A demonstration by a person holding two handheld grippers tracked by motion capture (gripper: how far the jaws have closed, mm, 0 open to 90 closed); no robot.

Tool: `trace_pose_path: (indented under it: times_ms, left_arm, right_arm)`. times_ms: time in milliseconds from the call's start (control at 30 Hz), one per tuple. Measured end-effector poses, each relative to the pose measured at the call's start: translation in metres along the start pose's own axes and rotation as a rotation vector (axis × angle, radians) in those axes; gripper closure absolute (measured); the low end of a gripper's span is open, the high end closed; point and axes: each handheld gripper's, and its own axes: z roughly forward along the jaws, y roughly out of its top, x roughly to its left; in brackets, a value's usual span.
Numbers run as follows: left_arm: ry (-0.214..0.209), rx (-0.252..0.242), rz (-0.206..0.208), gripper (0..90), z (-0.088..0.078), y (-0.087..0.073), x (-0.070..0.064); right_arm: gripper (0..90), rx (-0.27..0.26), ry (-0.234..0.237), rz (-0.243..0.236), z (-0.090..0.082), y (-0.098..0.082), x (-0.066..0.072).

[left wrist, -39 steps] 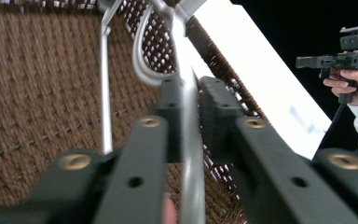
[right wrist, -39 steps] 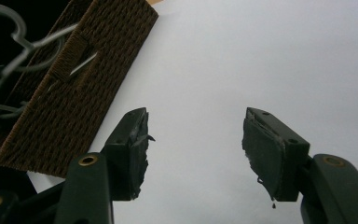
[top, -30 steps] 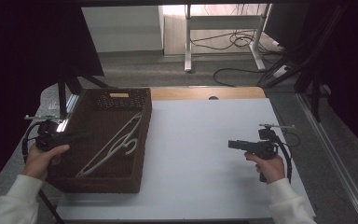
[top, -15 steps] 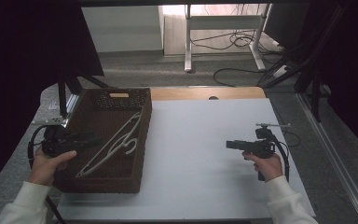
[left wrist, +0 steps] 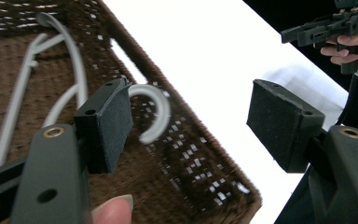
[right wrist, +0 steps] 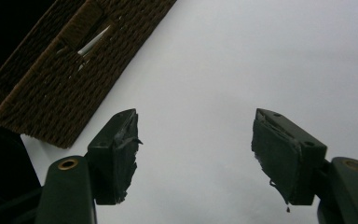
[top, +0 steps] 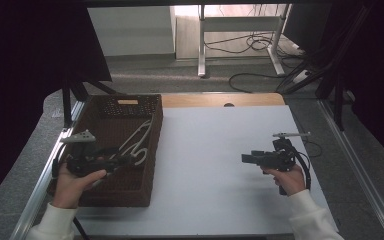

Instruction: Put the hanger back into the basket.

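A brown wicker basket (top: 156, 145) stands on the left of the white table (top: 210, 150), and a white plastic hanger (top: 139, 141) lies inside it. My left gripper (top: 126, 160) hangs open over the basket's right half. In the left gripper view its jaws (left wrist: 193, 116) straddle the basket's rim (left wrist: 200, 144), with the hanger's hook (left wrist: 156, 112) just beyond the left pad (left wrist: 114, 116), apart from it. My right gripper (top: 246, 159) is held open above the table's right half, nothing between its jaws (right wrist: 196, 140). The basket (right wrist: 74, 70) lies to its far left.
Floor, cables (top: 250, 45) and a desk frame (top: 202, 40) lie beyond the table's far edge. Metal rails (top: 47, 170) run along both sides of the table. In the left gripper view the other hand and its gripper (left wrist: 326, 28) are at top right.
My left gripper has moved right, from the basket's left edge to over its inside near the hanger's hook. The right gripper has barely shifted.
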Motion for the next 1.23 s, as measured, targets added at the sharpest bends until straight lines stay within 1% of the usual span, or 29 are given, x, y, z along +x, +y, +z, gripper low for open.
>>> trace_pose_path:
  times_ms: [100, 133, 167, 200, 233, 267, 333, 433, 500, 533, 633, 767, 967, 1133, 1233]
  left_arm:
    - [0.013, -0.001, 0.015, 29.8, 0.008, -0.004, -0.01]
    - [0.023, -0.01, 0.021, 29.8, 0.01, -0.006, -0.013]
    - [0.042, -0.029, 0.023, 30.1, 0.012, -0.008, -0.016]
    - [0.062, -0.045, 0.023, 30.8, 0.013, -0.012, -0.018]
    - [0.071, -0.058, 0.019, 31.3, 0.014, -0.015, -0.02]
    - [0.07, -0.049, 0.019, 31.5, 0.016, -0.018, -0.021]
    - [0.07, -0.037, 0.036, 31.5, 0.018, -0.025, -0.023]
    - [0.06, -0.021, 0.054, 31.4, 0.019, -0.033, -0.027]
    - [0.067, -0.019, 0.069, 31.3, 0.018, -0.034, -0.03]
    - [0.062, -0.023, 0.073, 31.2, 0.018, -0.034, -0.031]
    - [0.051, -0.023, 0.086, 31.2, 0.019, -0.033, -0.034]
    - [0.045, -0.012, 0.089, 31.3, 0.023, -0.033, -0.035]
    - [0.045, -0.012, 0.082, 31.4, 0.025, -0.034, -0.034]
    - [0.043, -0.012, 0.078, 31.3, 0.024, -0.035, -0.032]
    - [0.043, -0.017, 0.074, 31.5, 0.024, -0.034, -0.032]
  right_arm:
    - [29.7, 0.002, 0.002, -0.033, -0.001, -0.002, 0.004]
    - [28.9, 0.001, 0.001, -0.049, -0.001, -0.002, 0.005]
    - [27.9, -0.001, 0.002, -0.063, -0.001, -0.003, 0.006]
    - [27.4, -0.009, 0.009, -0.078, -0.001, -0.003, 0.007]
    - [26.4, -0.019, 0.016, -0.088, -0.002, -0.004, 0.007]
    - [25.3, -0.023, 0.021, -0.094, -0.002, -0.004, 0.007]
    - [24.5, -0.024, 0.013, -0.105, -0.001, -0.006, 0.007]
    - [22.8, -0.025, -0.018, -0.128, 0.001, -0.008, 0.007]
    - [21.6, -0.022, -0.042, -0.142, 0.002, -0.008, 0.008]
    - [21.2, -0.018, -0.05, -0.147, 0.002, -0.009, 0.008]
    - [20.8, -0.022, -0.046, -0.139, 0.003, -0.01, 0.007]
    - [20.1, -0.021, -0.055, -0.15, 0.003, -0.01, 0.007]
    - [19.9, -0.022, -0.067, -0.158, 0.001, -0.011, 0.007]
    - [18.3, -0.02, -0.078, -0.19, 0.003, -0.011, 0.008]
    - [15.4, -0.018, -0.084, -0.21, 0.005, -0.012, 0.008]
